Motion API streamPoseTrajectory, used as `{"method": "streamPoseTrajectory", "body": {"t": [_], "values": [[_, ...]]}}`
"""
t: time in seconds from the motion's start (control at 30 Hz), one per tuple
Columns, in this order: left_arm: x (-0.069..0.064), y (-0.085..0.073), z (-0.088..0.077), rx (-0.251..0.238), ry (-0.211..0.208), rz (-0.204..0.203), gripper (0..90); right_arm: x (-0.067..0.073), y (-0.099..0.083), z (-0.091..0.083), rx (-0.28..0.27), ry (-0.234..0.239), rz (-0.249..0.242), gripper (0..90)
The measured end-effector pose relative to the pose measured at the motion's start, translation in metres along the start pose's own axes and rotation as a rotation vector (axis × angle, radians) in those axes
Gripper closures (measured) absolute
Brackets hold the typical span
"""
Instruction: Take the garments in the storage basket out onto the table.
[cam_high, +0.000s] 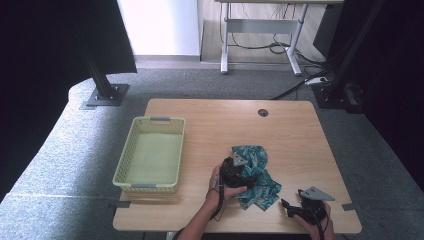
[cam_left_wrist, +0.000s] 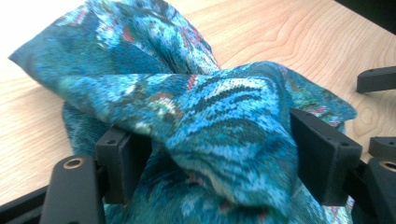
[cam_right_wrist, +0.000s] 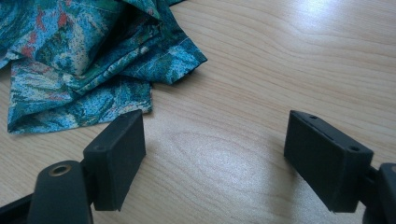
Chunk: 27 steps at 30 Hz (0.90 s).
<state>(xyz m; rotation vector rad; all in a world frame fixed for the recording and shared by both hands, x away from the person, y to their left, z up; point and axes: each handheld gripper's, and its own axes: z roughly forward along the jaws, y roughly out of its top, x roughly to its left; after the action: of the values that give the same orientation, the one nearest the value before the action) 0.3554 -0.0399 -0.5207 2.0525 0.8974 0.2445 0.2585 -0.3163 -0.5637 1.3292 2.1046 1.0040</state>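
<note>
A crumpled blue-green patterned cloth (cam_high: 259, 176) lies on the wooden table (cam_high: 290, 130), right of centre and toward the front. My left gripper (cam_high: 249, 172) rests on its left part, held in a hand. In the left gripper view a raised fold of the cloth (cam_left_wrist: 210, 116) bulges between the widely spread jaws of that gripper (cam_left_wrist: 219, 154), which looks open. My right gripper (cam_high: 286, 206) is at the front right edge, just right of the cloth. Its own view shows it open (cam_right_wrist: 215, 154) over bare wood, with the cloth's hem (cam_right_wrist: 79, 56) beyond the left jaw.
A pale green plastic basket (cam_high: 122, 160) with nothing in it stands on the table's left side. A round cable hole (cam_high: 263, 112) is near the far edge. Grey carpet, black frame posts and a desk's legs lie beyond the table.
</note>
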Motion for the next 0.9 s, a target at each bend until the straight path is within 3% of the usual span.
{"method": "streamPoseTrajectory", "body": {"t": [0.13, 0.4, 0.9], "values": [[-0.003, -0.002, -0.013, -0.014, 0.007, 0.035, 22.9, 0.000, 0.000, 0.000, 0.001, 0.000, 0.001, 19.7], [-0.005, -0.013, -0.040, -0.043, 0.028, 0.056, 22.4, 0.000, 0.000, 0.000, -0.001, -0.002, -0.001, 19.8], [0.001, -0.049, -0.074, -0.031, 0.052, 0.049, 23.2, 0.000, 0.000, 0.000, -0.001, 0.000, 0.002, 19.8]]}}
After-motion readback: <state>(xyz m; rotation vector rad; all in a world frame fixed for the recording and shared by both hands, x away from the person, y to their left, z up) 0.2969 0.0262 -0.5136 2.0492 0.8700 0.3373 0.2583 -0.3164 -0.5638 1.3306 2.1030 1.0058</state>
